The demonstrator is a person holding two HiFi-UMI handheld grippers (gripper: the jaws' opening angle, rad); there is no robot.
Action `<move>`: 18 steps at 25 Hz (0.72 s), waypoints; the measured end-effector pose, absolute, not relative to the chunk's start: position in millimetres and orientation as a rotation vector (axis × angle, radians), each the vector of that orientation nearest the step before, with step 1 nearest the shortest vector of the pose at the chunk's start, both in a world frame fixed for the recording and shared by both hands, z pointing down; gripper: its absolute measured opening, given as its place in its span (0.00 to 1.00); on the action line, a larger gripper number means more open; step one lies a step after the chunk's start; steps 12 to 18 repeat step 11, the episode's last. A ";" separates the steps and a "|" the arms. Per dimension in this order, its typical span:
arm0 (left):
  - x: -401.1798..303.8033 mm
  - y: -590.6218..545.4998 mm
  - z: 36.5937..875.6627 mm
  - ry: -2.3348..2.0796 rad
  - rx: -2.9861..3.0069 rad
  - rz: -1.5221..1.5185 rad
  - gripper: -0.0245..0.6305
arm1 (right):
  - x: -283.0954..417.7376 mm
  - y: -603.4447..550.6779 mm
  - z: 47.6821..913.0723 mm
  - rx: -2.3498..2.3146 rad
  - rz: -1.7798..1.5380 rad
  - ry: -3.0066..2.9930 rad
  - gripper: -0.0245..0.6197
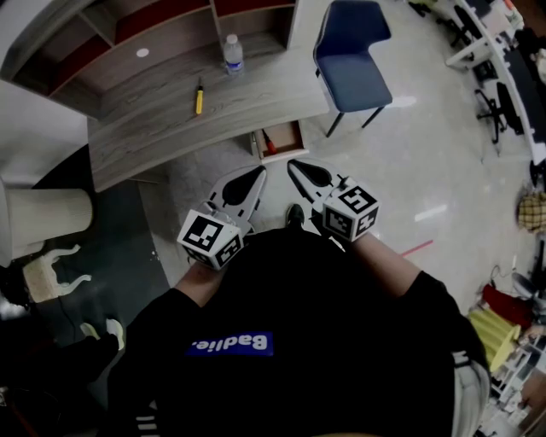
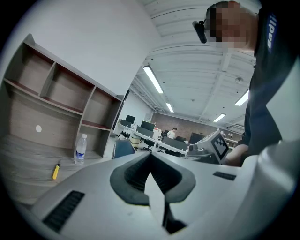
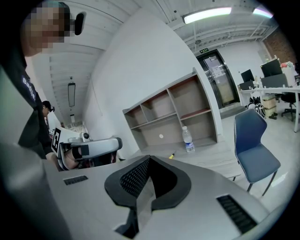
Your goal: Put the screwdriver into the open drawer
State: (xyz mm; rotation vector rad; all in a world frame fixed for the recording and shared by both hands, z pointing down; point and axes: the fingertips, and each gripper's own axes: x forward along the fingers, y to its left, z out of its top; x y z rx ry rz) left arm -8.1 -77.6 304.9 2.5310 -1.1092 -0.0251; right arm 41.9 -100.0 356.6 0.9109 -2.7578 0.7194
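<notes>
The yellow-handled screwdriver [image 1: 199, 98] lies flat on the wood-grain tabletop [image 1: 153, 128], well apart from both grippers and untouched. A clear water bottle [image 1: 233, 53] stands upright farther back on the same surface, near the open shelf unit [image 1: 162, 26] behind it.

The open drawer [image 1: 281, 142] juts from the tabletop's front edge, near its right end. Something reddish lies inside, too small to name. A blue chair [image 1: 350, 55] stands on the floor to the right of the tabletop.

Both grippers are held low and close to the person's body, side by side, pointing toward the drawer. The left gripper [image 1: 256, 177] has its jaws pressed together with nothing between them – its own view shows the dark pads meeting at the tips. The right gripper [image 1: 296, 168] is the same (jaws fully closed, empty), and its tips sit just short of the drawer in the head view.
</notes>
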 end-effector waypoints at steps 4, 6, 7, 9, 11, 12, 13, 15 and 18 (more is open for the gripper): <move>-7.3 -78.6 305.3 -1.113 2.531 -0.026 0.04 | 42.9 -101.2 359.1 0.899 0.724 -2.756 0.08; -7.7 -78.6 305.5 -1.114 2.530 -0.026 0.04 | 42.9 -101.6 359.5 0.898 0.724 -2.754 0.08; -7.8 -78.6 305.2 -1.114 2.531 -0.025 0.04 | 42.9 -101.9 359.3 0.895 0.718 -2.756 0.08; -7.6 -77.7 304.4 -1.113 2.532 -0.020 0.04 | 42.7 -101.6 358.5 0.888 0.712 -2.761 0.08; -7.3 -76.2 303.7 -1.112 2.533 -0.015 0.04 | 42.3 -100.8 357.6 0.881 0.713 -2.764 0.08; -7.3 -76.2 303.7 -1.112 2.533 -0.015 0.04 | 42.3 -100.8 357.6 0.881 0.713 -2.764 0.08; -7.3 -76.2 303.7 -1.112 2.533 -0.015 0.04 | 42.3 -100.8 357.6 0.881 0.713 -2.764 0.08; -7.3 -76.2 303.7 -1.112 2.533 -0.015 0.04 | 42.3 -100.8 357.6 0.881 0.713 -2.764 0.08; -7.3 -76.2 303.7 -1.112 2.533 -0.015 0.04 | 42.3 -100.8 357.6 0.881 0.713 -2.764 0.08</move>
